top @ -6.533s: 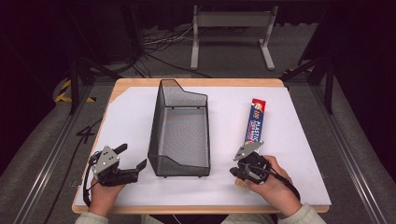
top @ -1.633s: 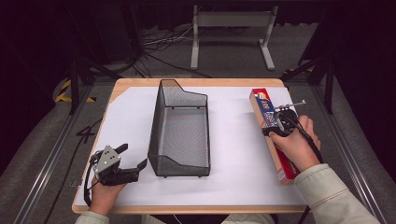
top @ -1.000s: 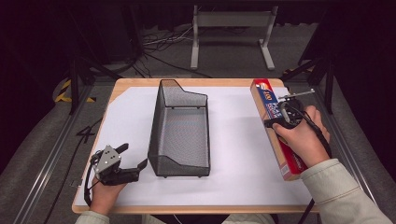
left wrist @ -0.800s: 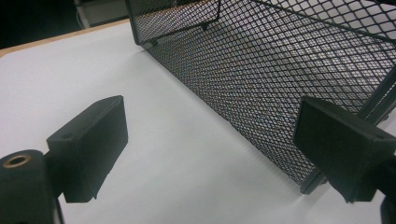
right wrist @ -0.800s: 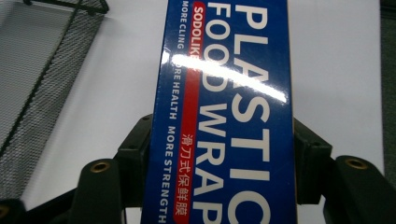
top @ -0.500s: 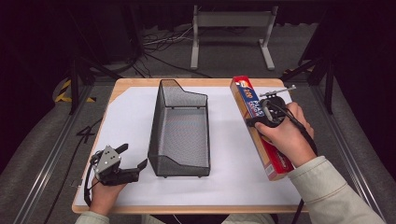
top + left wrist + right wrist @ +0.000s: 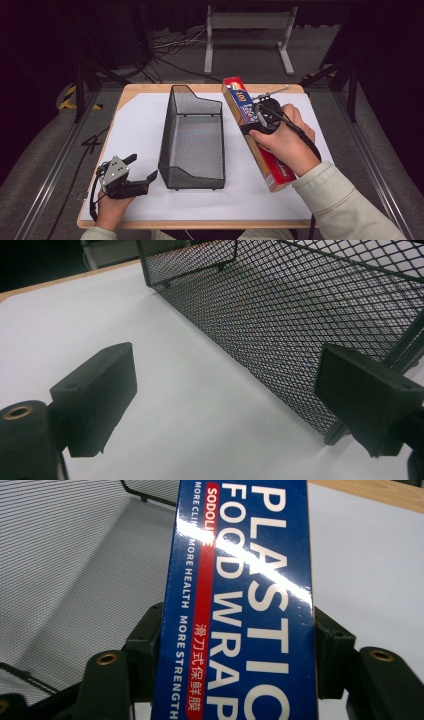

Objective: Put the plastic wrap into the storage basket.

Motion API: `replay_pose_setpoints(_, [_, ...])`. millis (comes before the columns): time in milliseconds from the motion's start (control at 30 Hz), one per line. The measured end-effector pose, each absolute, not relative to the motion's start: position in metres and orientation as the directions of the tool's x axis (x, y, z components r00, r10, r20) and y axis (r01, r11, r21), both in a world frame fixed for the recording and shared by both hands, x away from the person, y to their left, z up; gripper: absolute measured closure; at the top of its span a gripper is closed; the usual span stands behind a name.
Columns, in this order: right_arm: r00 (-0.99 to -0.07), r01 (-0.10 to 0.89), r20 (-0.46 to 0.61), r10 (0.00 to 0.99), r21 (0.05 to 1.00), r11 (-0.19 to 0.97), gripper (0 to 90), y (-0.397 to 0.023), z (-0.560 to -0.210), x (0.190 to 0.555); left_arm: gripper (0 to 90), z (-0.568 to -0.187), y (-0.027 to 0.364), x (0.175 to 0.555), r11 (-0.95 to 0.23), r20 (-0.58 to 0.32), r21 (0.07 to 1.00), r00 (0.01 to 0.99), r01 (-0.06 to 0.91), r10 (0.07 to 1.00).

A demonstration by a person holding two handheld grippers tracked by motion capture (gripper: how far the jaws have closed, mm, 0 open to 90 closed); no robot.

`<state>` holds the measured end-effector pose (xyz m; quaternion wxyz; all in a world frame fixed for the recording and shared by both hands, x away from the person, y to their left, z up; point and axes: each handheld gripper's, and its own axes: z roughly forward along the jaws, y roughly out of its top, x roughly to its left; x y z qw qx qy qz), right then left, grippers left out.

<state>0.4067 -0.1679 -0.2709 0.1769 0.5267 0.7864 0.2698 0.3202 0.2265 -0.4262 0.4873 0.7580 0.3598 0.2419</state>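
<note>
Honestly, biggest risk we see: the plastic food wrap box (image 7: 255, 131) is long, and the right gripper (image 7: 250, 131) clamps it across the width nearer its far end, so the near end hangs out w/ lots of leverage. It could pivot in the jaws or slip, esp. since the cardboard looks glossy. Second risk: box seems abt as long as the mesh basket (image 7: 192, 137), maybe longer, so if it's meant to go in there an end could catch on the rim or the raised back wall and tip the basket, which prob. weighs little. Third: squeezing too hard may dent the carton.

Box is held off the tabletop, towards the right edge, just right of the basket, far end angled toward the far edge. Basket sits mid-tabletop, empty.

Looks: slim carton, blue face w/ big white lettering, red stripe and red ends, a "100" on the far part. In the right gripper view both pads press its sides, jaws partly spread to fit it.

Left gripper (image 7: 144, 175) rests near the near-left corner, by the basket's near end, jaws wide apart w/ nothing between them
</note>
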Motion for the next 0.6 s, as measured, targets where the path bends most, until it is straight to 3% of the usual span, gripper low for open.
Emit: replay_pose_setpoints(600, [-0.467,0.7,-0.009,0.884,0.607,0.375,38.5,-0.114,-0.265,0.408,10.8,-0.426,0.228,0.321,-0.26,0.012,0.915,0.623,0.309,0.782])
